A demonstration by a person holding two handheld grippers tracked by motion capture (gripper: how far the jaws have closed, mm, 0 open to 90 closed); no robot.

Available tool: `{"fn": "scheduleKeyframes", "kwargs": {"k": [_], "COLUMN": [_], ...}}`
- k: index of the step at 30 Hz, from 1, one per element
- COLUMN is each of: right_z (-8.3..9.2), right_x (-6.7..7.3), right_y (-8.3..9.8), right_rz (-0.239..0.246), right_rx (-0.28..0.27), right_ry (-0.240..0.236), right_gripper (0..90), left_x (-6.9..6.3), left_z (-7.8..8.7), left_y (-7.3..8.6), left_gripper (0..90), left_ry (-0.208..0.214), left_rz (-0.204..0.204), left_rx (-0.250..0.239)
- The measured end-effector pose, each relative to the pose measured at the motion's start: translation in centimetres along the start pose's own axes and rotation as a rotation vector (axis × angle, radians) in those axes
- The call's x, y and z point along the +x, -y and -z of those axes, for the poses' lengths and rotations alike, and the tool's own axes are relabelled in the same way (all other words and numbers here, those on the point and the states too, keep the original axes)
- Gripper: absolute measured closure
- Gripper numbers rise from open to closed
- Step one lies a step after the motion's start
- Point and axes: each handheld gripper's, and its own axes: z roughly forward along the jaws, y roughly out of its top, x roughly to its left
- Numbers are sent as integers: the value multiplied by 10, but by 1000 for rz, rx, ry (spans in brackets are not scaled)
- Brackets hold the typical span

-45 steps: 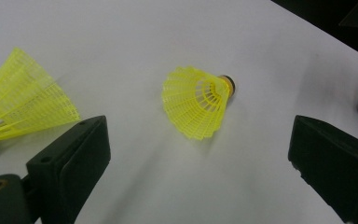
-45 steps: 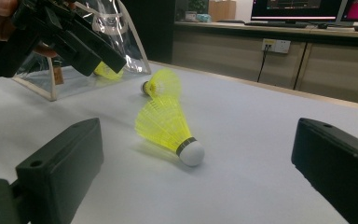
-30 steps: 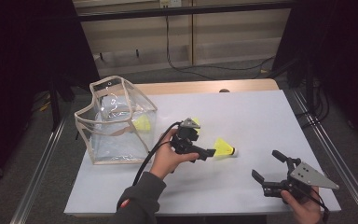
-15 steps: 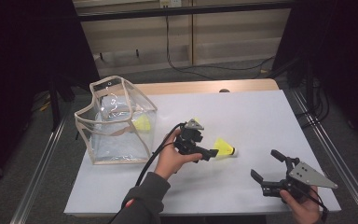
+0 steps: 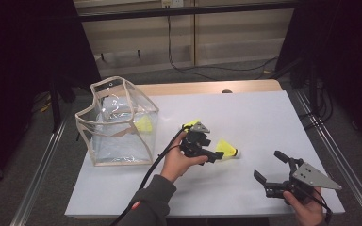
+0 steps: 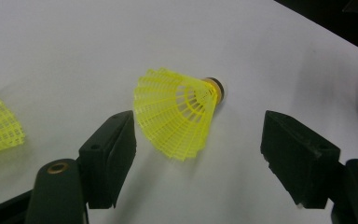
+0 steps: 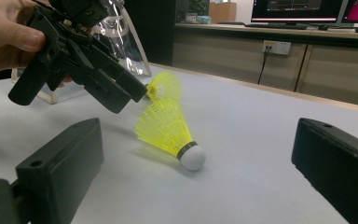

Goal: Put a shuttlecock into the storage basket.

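A yellow shuttlecock (image 5: 226, 149) with a white cork lies on its side on the white table (image 5: 264, 117). My left gripper (image 5: 213, 153) hovers over it from the left. In the left gripper view its jaws (image 6: 200, 123) stand on either side of the shuttlecock's skirt (image 6: 177, 112), a gap showing on each side; they have just been closing. My right gripper (image 5: 269, 165) rests open near the front right edge, facing the shuttlecock (image 7: 168, 130) from a distance, nothing between its jaws.
A second yellow shuttlecock (image 5: 192, 124) lies just behind the left hand. A clear bag (image 5: 118, 117) with beige trim stands at the left with another shuttlecock (image 5: 143, 125) inside. The left gripper's cable (image 5: 155, 165) trails to the front edge.
The left gripper has edged right, closer over the shuttlecock on the table, and its jaws look narrower. The right gripper and the shuttlecocks have stayed put.
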Motion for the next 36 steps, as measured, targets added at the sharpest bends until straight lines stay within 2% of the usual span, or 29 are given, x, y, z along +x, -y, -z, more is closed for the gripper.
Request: {"fn": "scheduleKeyframes", "kwargs": {"k": [20,36], "right_z": [0,2], "right_x": [-1,-2], "right_y": [0,1], "right_rz": [0,-3], "right_rx": [0,2], "right_ry": [7,14], "right_gripper": [20,20], "left_x": [-2,0], "left_z": [-16,-29], "left_y": [2,3], "left_gripper": [311,427], "left_ry": [11,29], "left_rz": [-4,7], "left_rx": [1,8]}}
